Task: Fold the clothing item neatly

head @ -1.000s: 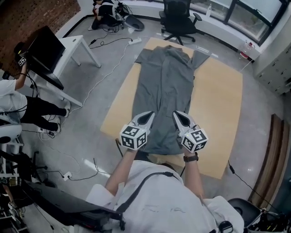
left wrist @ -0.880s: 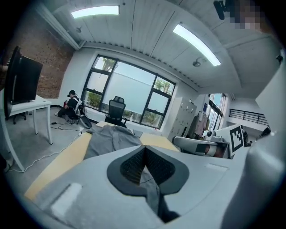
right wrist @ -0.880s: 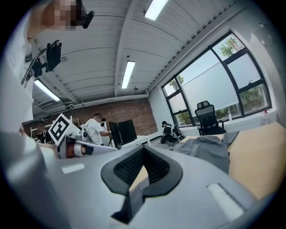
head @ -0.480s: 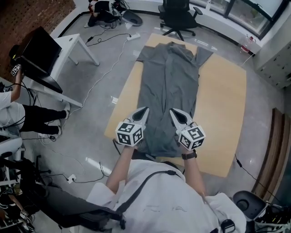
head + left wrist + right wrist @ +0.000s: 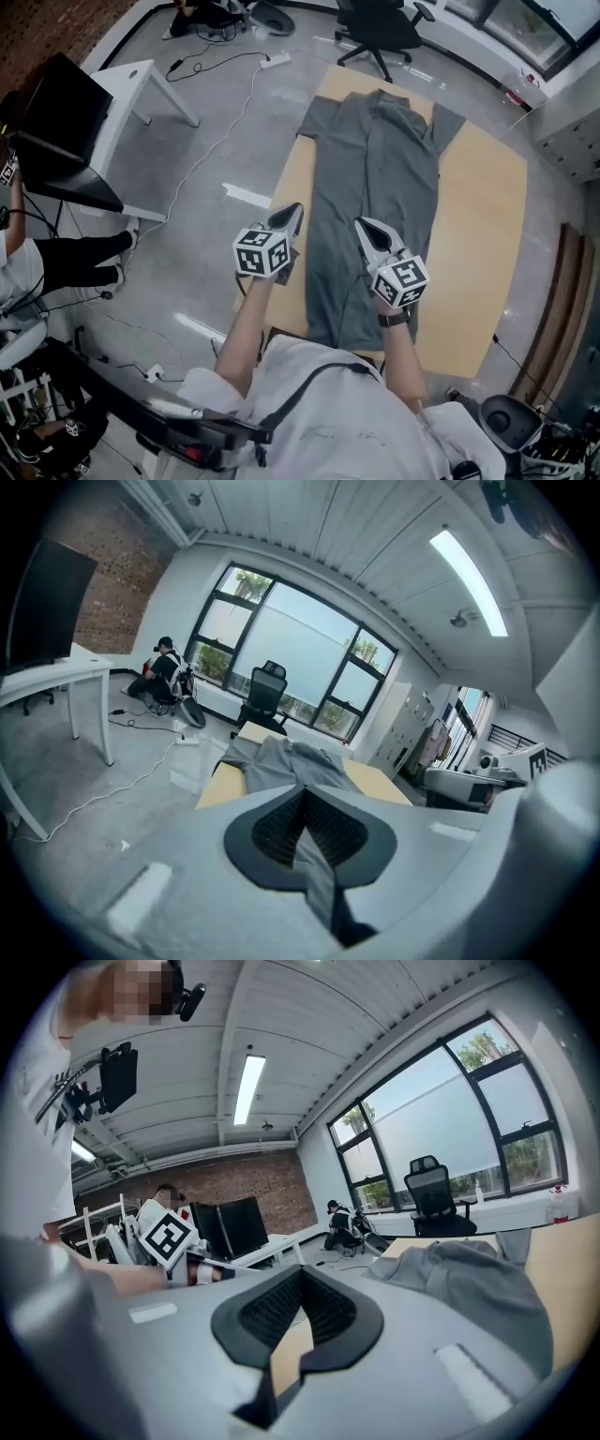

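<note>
Grey garment lies flat, lengthwise on the low wooden bench, sleeves at the far end, hem nearest the person. Judged light and limp; it will sag and crease, so pinch it at the hem corners. Left claw and right claw are both clenched and empty, above its near half.

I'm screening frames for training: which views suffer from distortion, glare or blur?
Head view: evenly lit, the garment and table sharp, edges mildly bent. Left gripper view: strong fisheye with black corners, window washed out, ceiling light glaring. Right gripper view: same fisheye, window bright, nearest foreground soft.
</note>
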Demonstrator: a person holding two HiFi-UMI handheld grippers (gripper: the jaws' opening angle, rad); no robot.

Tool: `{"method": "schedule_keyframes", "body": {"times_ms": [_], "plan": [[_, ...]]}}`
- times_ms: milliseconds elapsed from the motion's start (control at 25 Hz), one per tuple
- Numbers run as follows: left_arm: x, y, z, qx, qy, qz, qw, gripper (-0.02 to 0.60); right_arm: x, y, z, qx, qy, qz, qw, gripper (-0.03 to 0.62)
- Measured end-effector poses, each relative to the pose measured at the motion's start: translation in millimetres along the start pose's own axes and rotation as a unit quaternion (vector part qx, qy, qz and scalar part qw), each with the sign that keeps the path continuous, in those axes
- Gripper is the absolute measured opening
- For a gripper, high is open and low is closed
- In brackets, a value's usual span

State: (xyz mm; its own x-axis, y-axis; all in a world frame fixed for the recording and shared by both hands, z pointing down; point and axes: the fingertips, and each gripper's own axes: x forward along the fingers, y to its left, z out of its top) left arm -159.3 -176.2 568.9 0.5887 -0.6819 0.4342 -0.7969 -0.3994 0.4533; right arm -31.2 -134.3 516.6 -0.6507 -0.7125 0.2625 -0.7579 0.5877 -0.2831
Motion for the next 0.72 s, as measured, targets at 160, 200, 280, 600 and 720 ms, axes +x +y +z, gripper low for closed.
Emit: {"method": "schedule_keyframes", "body": {"times_ms": [160,200,280,600,720], "plan": [[36,66,10,-0.026,0.019,0.014,0.9994,0.0,41,-15,1,-0.001,0.012,-0.007,1.0,0.006],[46,80,12,-0.029,0.025,0.013,0.9992,0.0,49,-19,2,-0.001,0.014,-0.008,1.0,0.006],[63,107,19,-0.033,0.036,0.011,0.9987,0.0,68,-25,3,-0.002,0.019,-0.009,1.0,0.006],[136,219,19,-0.069,0.088,0.013,0.9936,0.001,149,-33,4,-0.018,0.04,0.007,0.999,0.006],[164,255,11,-0.013,0.111,0.03,0.9933,0.002,170,-37,6,-0.027,0.041,0.013,0.999,0.006]]}}
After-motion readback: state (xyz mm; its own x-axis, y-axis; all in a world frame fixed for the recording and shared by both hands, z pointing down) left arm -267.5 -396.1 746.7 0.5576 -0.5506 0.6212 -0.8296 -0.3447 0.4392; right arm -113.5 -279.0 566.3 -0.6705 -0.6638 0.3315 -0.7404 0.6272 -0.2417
